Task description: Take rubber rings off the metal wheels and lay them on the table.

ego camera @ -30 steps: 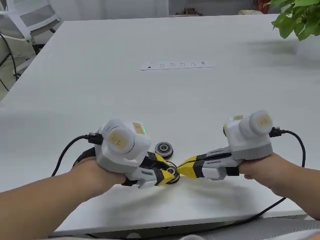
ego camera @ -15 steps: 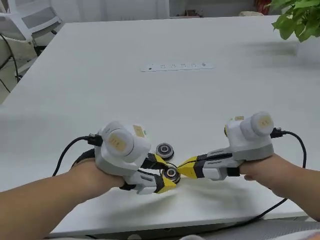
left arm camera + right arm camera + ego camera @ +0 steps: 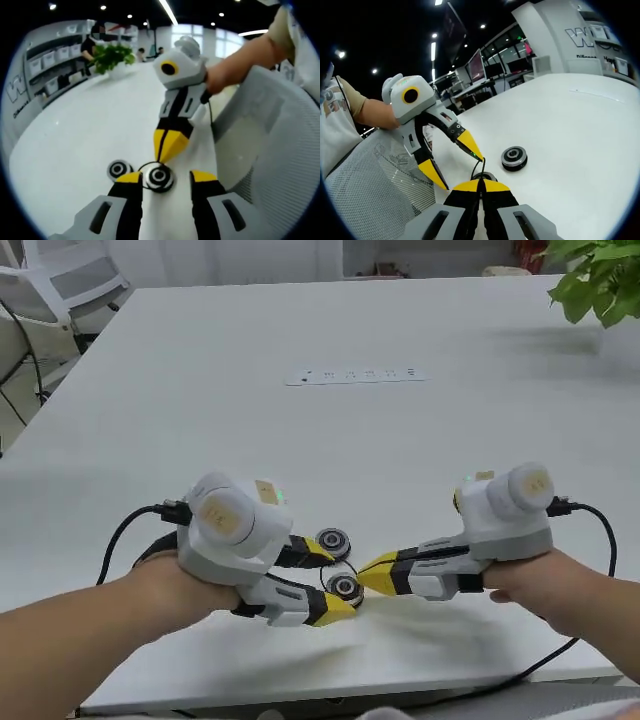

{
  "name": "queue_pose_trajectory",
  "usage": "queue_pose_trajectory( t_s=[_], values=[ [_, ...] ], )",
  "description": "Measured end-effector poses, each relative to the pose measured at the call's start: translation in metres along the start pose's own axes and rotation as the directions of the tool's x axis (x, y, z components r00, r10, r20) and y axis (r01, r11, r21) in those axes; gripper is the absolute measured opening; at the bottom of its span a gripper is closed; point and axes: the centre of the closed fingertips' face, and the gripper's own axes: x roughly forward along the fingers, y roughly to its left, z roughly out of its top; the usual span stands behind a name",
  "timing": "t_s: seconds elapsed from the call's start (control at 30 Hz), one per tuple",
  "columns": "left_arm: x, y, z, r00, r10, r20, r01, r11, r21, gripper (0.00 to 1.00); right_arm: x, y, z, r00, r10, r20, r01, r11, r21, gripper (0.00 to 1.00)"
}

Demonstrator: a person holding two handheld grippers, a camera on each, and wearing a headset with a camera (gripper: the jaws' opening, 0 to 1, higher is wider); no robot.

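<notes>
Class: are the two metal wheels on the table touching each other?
Apart. The right gripper view shows a strip of bare table between the far wheel and the near wheel.

Near edge crowded: left gripper (image 3: 338, 580) jaws spread round wheel (image 3: 345, 588), right gripper (image 3: 366, 574) closed on rubber ring (image 3: 149, 164), tips almost meeting. Second wheel (image 3: 332, 542) just beyond blocks far side. Past that, table (image 3: 200, 420) open up to power strip (image 3: 355, 374). Plant (image 3: 598, 280) overhangs far right corner.
</notes>
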Motion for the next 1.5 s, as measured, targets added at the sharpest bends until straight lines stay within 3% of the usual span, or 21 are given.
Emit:
queue_pose_trajectory(
  t_s=[0.23, 0.7, 1.0, 1.5],
  values=[
    [-0.014, 0.0, 0.005, 0.9997, 0.004, 0.023, -0.004, 1.0, 0.002, 0.44, 0.0, 0.004, 0.004, 0.9999, 0.014, 0.0, -0.014, 1.0, -0.007, 0.0],
    [-0.047, 0.006, 0.003, 0.9977, 0.045, 0.052, -0.043, 0.999, -0.028, 0.53, 0.005, 0.02, 0.02, 0.9987, 0.051, -0.004, -0.051, 0.998, -0.028, 0.0],
    [-0.066, 0.009, -0.001, 0.9952, 0.077, 0.061, -0.074, 0.996, -0.05, 0.61, 0.015, 0.027, 0.033, 0.9976, 0.069, -0.011, -0.069, 0.997, -0.042, 0.0],
    [-0.089, 0.014, -0.012, 0.9902, 0.12, 0.071, -0.114, 0.99, -0.086, 0.66, 0.038, 0.026, 0.037, 0.9949, 0.086, -0.052, -0.089, 0.994, -0.061, 0.0]
  ],
)
